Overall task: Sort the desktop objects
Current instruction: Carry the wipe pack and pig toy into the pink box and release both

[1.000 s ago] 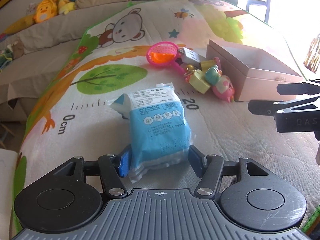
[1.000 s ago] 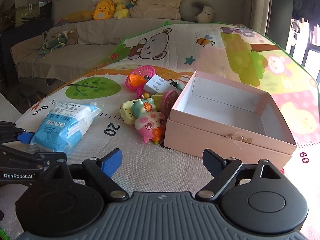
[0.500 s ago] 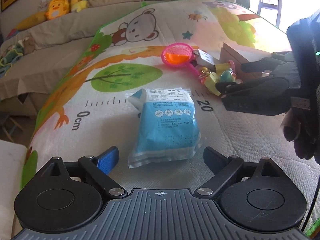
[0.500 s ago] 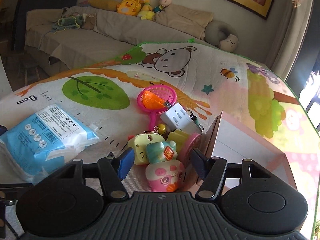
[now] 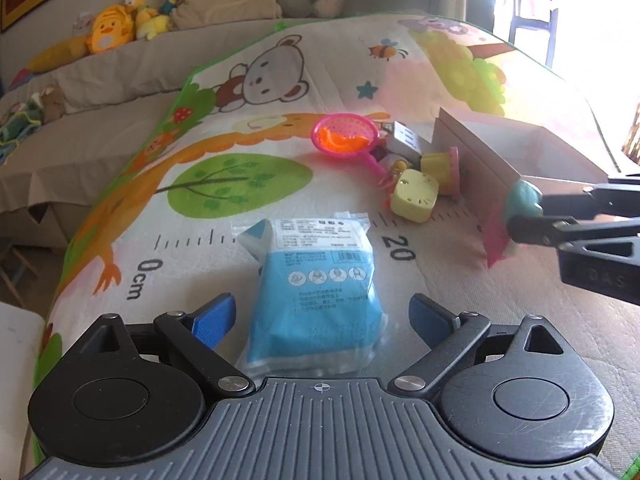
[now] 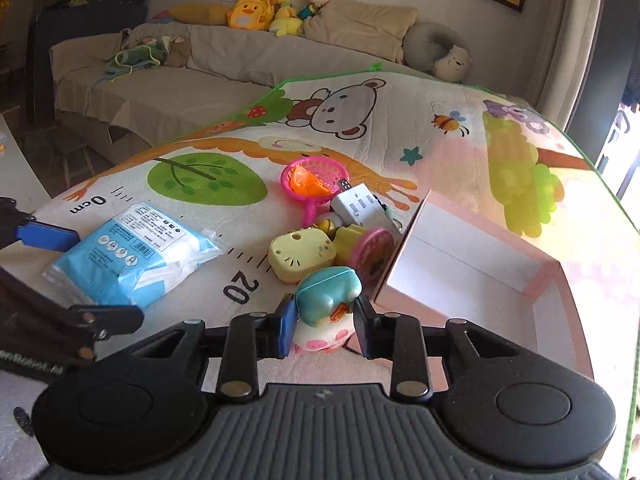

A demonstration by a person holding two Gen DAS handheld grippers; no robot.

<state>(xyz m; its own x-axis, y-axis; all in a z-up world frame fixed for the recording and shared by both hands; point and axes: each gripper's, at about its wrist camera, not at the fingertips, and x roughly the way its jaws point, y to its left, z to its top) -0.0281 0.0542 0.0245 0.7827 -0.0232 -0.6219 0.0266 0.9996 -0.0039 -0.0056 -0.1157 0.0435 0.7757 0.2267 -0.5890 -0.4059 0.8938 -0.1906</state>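
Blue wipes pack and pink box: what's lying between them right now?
In the right wrist view, the yellow cat-face toy, a pink-rimmed yellow toy and the pig toy, with the right gripper closing on it.

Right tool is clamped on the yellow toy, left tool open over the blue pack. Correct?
Not quite. The right tool is clamped on the teal-and-pink pig toy; the yellow toy lies free behind it, per the right wrist view. The left tool is open over the blue pack.

A beige sofa [image 6: 224,76] holds plush toys [image 6: 276,10] (a yellow duck among them) and a grey neck pillow [image 6: 434,50].
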